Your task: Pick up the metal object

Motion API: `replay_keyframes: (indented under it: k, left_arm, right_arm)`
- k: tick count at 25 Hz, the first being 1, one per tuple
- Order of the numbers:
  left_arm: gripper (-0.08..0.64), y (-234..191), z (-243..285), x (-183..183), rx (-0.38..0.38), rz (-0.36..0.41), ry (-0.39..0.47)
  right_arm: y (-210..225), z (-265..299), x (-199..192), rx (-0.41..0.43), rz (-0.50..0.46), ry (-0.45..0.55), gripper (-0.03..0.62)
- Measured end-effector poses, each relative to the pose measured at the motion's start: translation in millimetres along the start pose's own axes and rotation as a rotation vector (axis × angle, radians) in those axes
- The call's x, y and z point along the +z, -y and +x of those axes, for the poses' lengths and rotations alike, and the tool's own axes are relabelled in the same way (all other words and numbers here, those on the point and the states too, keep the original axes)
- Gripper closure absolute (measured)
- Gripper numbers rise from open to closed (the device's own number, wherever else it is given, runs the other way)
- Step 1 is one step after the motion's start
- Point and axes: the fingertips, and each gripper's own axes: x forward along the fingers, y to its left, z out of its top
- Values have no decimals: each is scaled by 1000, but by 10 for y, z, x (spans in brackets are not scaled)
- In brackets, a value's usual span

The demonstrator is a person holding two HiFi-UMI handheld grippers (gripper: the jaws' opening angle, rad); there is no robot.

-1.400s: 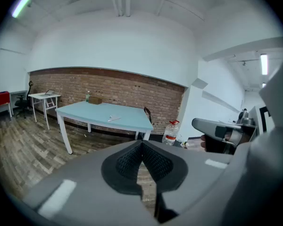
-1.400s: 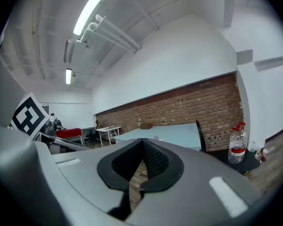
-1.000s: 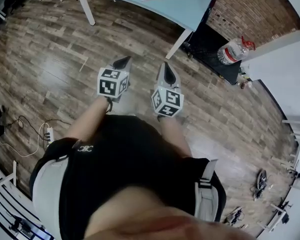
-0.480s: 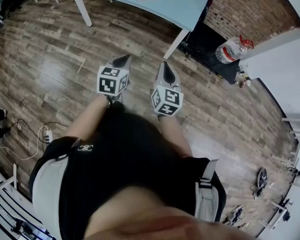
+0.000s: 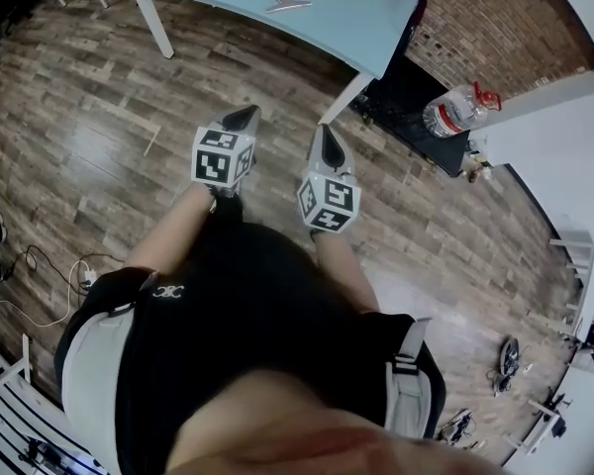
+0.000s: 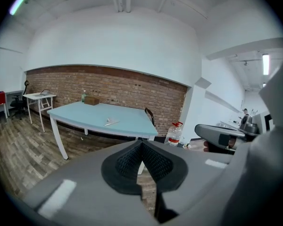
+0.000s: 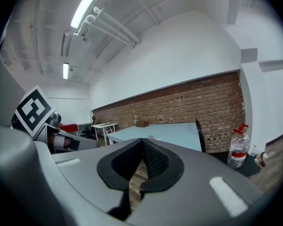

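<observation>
A small metal object point(image 5: 288, 3) lies flat on the light blue table point(image 5: 356, 18) at the top of the head view; the same metal object point(image 6: 111, 122) shows on the table point(image 6: 127, 124) in the left gripper view. My left gripper point(image 5: 246, 119) and right gripper point(image 5: 327, 139) are held side by side over the wood floor, well short of the table. Both are shut with nothing between the jaws. The left gripper point(image 6: 141, 147) points at the table's near corner. The right gripper point(image 7: 142, 147) faces the table point(image 7: 174, 134) too.
A clear water bottle with a red cap point(image 5: 455, 110) stands on a black mat by the brick wall, right of the table. A white desk point(image 6: 40, 97) and a chair stand far left. Cables and a power strip point(image 5: 84, 275) lie on the floor at left.
The head view has shifted slightly, so the table and the metal object sit a little lower and nearer in frame. Both grippers stay shut and side by side.
</observation>
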Motion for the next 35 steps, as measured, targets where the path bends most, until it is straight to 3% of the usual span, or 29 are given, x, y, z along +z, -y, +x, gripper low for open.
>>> replay_keyframes:
  k: [14, 22, 35]
  left_arm:
    - [560, -1163, 992, 744, -34, -47, -7]
    - [558, -1752, 1392, 1003, -61, -85, -24]
    - [559, -1969, 1878, 1000, -97, -68, -90]
  right_arm:
    - [-211, 1630, 298, -9, -2, -31, 578]
    - [-359, 2292, 374, -42, -7, -43, 578]
    - [-186, 2766, 310, -98, 3, -84, 578]
